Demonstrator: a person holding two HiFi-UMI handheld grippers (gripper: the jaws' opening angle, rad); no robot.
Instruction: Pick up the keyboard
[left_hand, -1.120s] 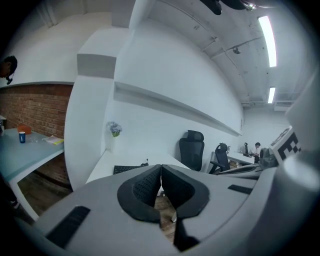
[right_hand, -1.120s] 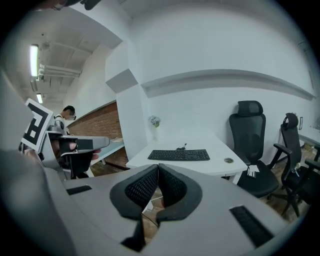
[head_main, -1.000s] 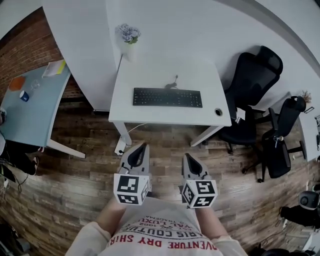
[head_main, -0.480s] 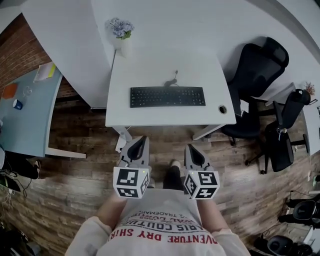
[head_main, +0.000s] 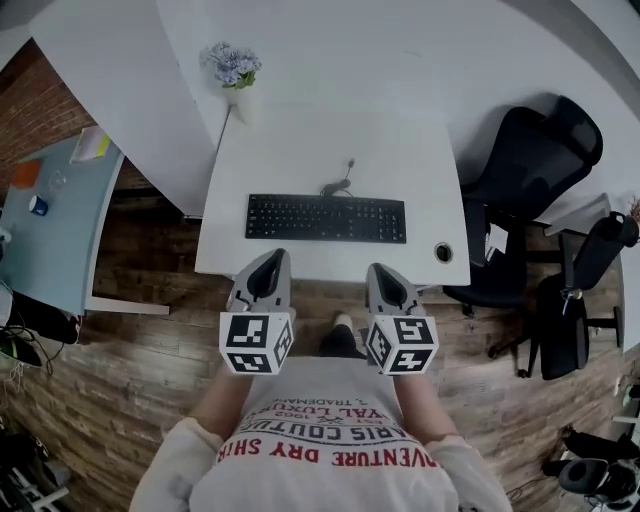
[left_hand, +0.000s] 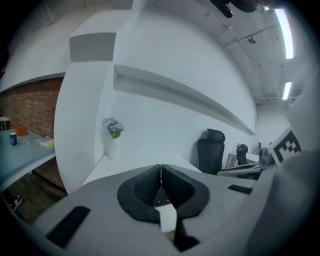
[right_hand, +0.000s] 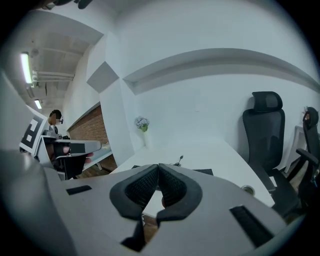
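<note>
**Though both hand-held grippers are clenched, the keyboard lies straight ahead**

Because the keyboard (head_main: 326, 218) lies flat on the white table (head_main: 400, 150) with its long axis running left to right, parallel to the table's near edge, it sits crosswise to both tools. The left hand-held gripper (head_main: 272, 257) and the right hand-held gripper (head_main: 374, 268) are side by side at that near edge, both pointing forward and slightly down at the keyboard. Each is lined up with its own half: the left faces a spot just inside the left end, and the right faces a spot just inside the right end. Neither looks clearly nearer, and neither touches the keyboard.

Both gripper views show the dark ribbed pads pressed together with nothing between them, so both tools are clenched and empty. Judging from this, the jaws must part before either can take the keyboard's front edge, and a two-ended grasp seems the natural one.

A thin cable (head_main: 340, 186) runs from the keyboard's back edge toward the wall. At the far left corner, a white vase (head_main: 240, 100) holds a small bunch of pale flowers. On the separate table to the left stands a blue cup (head_main: 37, 206), whose contents cannot be made out.
</note>
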